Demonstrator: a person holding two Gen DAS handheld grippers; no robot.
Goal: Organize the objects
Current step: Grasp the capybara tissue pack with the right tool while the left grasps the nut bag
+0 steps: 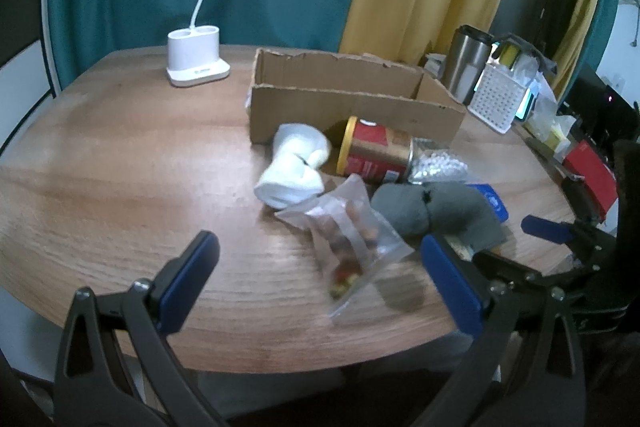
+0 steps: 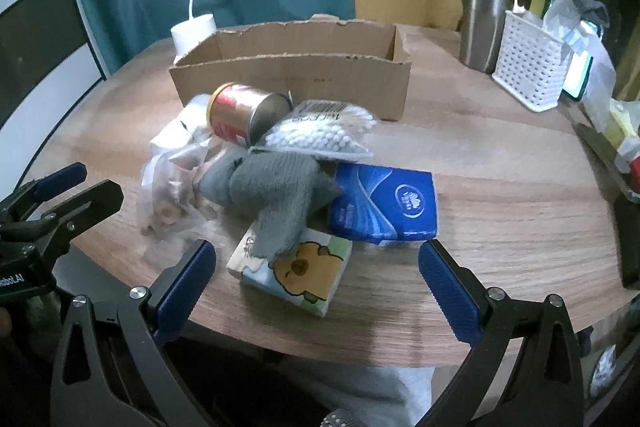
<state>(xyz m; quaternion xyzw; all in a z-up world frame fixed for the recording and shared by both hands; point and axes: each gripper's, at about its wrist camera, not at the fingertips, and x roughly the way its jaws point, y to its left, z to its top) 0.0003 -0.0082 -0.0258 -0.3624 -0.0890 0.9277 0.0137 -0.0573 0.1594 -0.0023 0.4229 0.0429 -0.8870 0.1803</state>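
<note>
Nearest the spread right gripper [image 2: 316, 267], a cartoon tissue pack [image 2: 294, 273] is found straight ahead, long axis left-right, while the left gripper [image 1: 320, 269], also spread, is faced by a snack bag [image 1: 352, 243].

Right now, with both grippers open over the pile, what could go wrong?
The red can lies on its side against the pile; pulling a neighbour away may let it roll. The grey sock drapes over the cartoon tissue pack, so the right gripper grabbing the pack could drag the sock along.
</note>
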